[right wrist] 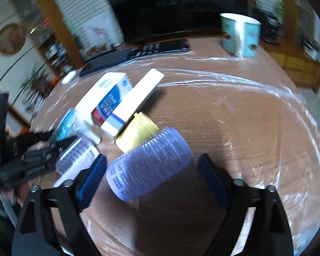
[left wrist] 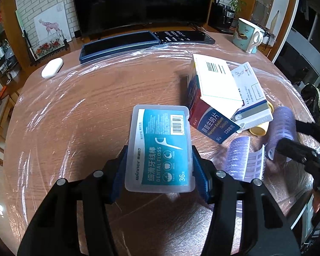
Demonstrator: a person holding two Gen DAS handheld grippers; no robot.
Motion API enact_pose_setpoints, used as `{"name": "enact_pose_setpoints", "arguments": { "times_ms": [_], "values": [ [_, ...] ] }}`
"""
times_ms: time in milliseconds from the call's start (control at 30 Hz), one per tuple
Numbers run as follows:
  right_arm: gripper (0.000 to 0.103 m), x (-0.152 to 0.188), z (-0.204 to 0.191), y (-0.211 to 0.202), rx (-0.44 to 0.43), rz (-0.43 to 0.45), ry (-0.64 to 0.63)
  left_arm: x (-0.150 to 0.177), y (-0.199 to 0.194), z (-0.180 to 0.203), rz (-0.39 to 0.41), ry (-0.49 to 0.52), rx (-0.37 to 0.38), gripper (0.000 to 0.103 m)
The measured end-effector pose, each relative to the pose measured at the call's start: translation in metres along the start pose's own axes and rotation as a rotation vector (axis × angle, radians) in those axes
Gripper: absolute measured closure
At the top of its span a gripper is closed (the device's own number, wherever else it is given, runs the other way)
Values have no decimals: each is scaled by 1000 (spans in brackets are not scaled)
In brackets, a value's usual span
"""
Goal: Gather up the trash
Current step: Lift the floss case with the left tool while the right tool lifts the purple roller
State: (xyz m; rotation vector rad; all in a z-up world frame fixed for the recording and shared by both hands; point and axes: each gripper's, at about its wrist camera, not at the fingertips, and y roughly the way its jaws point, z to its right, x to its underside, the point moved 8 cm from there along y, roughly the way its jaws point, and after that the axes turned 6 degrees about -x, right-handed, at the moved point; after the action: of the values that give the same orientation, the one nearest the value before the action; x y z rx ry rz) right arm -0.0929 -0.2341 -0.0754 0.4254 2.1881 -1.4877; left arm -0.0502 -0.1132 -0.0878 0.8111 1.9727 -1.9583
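My left gripper point(left wrist: 160, 156) is shut on a clear dental floss box point(left wrist: 160, 140) with a teal label and holds it above the table. My right gripper point(right wrist: 152, 160) stands open around a purple hair roller point(right wrist: 149, 162) lying on the table, with gaps between the roller and both blue pads. A second purple roller point(left wrist: 239, 157) lies between the two grippers. A yellow container point(right wrist: 136, 132) rests on its side behind the roller. Two medicine boxes, one red and blue point(left wrist: 211, 98) and one white point(left wrist: 251, 98), lean together beyond it.
The round wooden table point(left wrist: 100, 111) is covered in clear plastic film. At its far edge lie a dark blue case point(left wrist: 117, 44), a black remote point(left wrist: 183, 36), a white earbud case point(left wrist: 52, 67) and a teal mug point(left wrist: 246, 35). A television stands behind.
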Motion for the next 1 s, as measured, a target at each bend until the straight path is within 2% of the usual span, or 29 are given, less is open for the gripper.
{"name": "enact_pose_setpoints", "arguments": {
  "times_ms": [100, 200, 300, 333, 400, 433, 667, 1000],
  "values": [
    [13, 2, -6, 1, 17, -44, -133, 0, 0, 1, 0, 7, 4, 47],
    [13, -1, -11, 4, 73, -64, -268, 0, 0, 1, 1, 14, 9, 47],
    [13, -4, -14, 12, 80, -91, -333, -1, 0, 1, 1, 21, 12, 47],
    [14, -3, -14, 12, 76, -100, -338, 0, 0, 1, 1, 22, 12, 47],
    [27, -3, -16, 15, 45, -127, -332, 1, -1, 1, 1, 23, 12, 47],
    [29, -3, -17, 17, 48, -131, -331, 2, -1, 1, 1, 23, 13, 47],
    [31, -2, -23, 5, 47, -80, -315, 7, -6, -4, 4, -10, 17, 47],
    [31, -2, -19, -22, -5, -4, -177, 13, -29, -11, 37, -42, 4, 47]
  ]
}}
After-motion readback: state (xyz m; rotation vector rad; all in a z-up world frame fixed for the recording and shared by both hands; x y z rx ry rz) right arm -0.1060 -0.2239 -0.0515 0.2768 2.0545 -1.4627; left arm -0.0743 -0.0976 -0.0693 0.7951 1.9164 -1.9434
